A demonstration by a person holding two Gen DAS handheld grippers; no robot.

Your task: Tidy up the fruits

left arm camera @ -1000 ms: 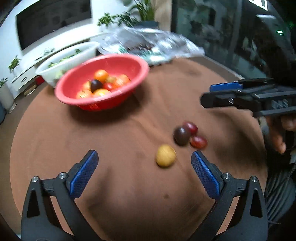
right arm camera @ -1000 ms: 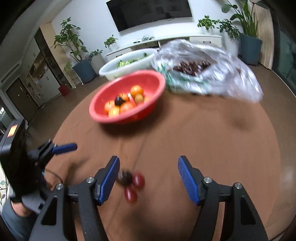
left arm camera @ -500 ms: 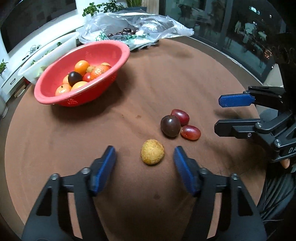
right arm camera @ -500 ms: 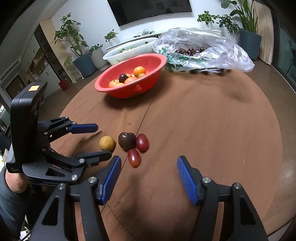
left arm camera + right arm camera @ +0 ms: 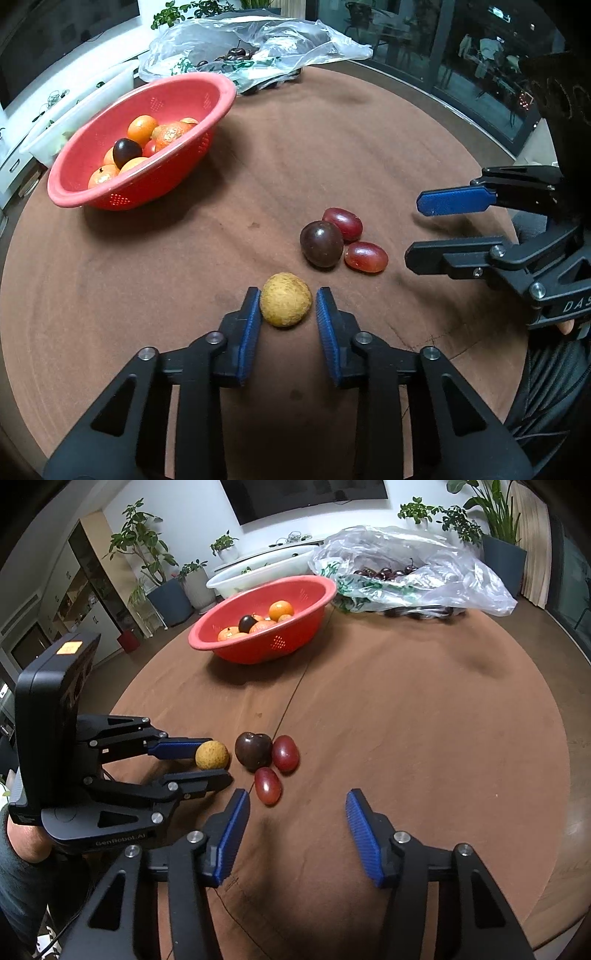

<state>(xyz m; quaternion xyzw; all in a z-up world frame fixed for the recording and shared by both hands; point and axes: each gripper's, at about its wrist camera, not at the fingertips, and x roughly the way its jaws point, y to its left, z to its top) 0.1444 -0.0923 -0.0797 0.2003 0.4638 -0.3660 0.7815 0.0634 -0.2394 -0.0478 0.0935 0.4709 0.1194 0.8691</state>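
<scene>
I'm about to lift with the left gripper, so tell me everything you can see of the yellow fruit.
The yellow fruit is round, dull tan-yellow with a rough, speckled skin, whole and unmarked. It sits on the brown tablecloth, apart from the dark plum and two red grapes. The left gripper has its jaws shut on its sides, near the pad tips.

Left hand-held gripper clamped on yellow fruit; dark plum, two red grapes just beyond.
</scene>
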